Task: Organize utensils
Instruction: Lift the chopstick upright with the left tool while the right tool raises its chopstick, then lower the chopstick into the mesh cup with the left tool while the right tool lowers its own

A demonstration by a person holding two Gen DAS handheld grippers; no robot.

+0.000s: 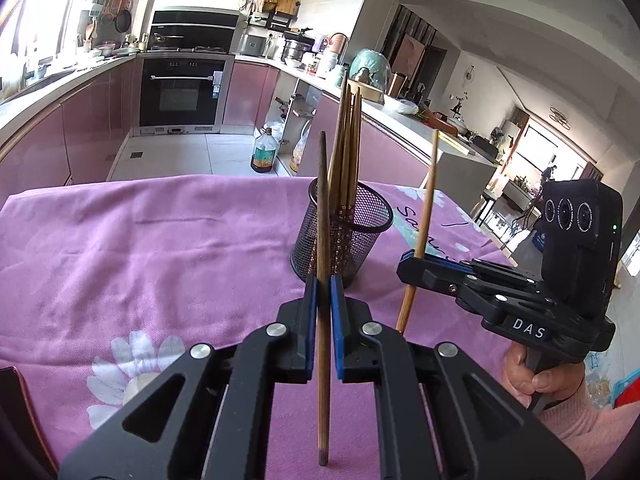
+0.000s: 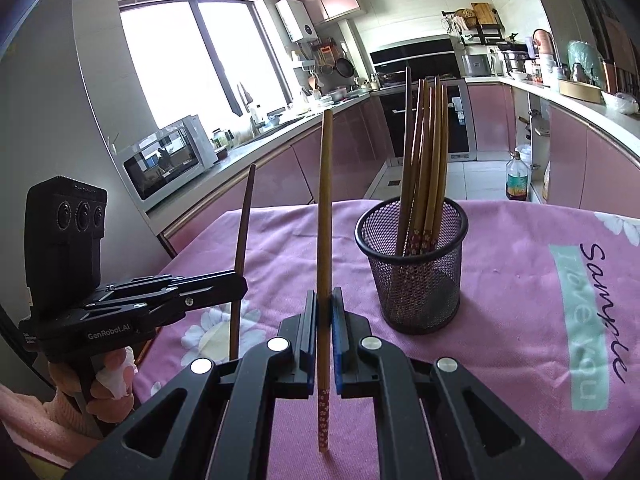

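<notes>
Two light, stiff, slippery chopsticks stand upright between my pinched fingers, the dark chopstick [image 1: 324,240] in my left gripper [image 1: 323,280], the pale chopstick [image 2: 325,216] in my right gripper [image 2: 324,296], each gripped low, mesh cup [image 2: 414,264] just beyond my fingertips.

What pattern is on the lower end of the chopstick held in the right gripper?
Small white flowers on dark red, on the chopstick in the right gripper; clearest in the right wrist view.

- black mesh cup [image 2: 412,268], brown chopsticks [image 2: 426,148] with lil flower-print ends
- pink cloth [image 1: 140,240] on the counter, white daisies, teal stripe by the right edge
- black tongs [image 2: 325,300], blue pads [image 1: 335,320]
- left chopstick [image 1: 323,240] way darker brown
</notes>
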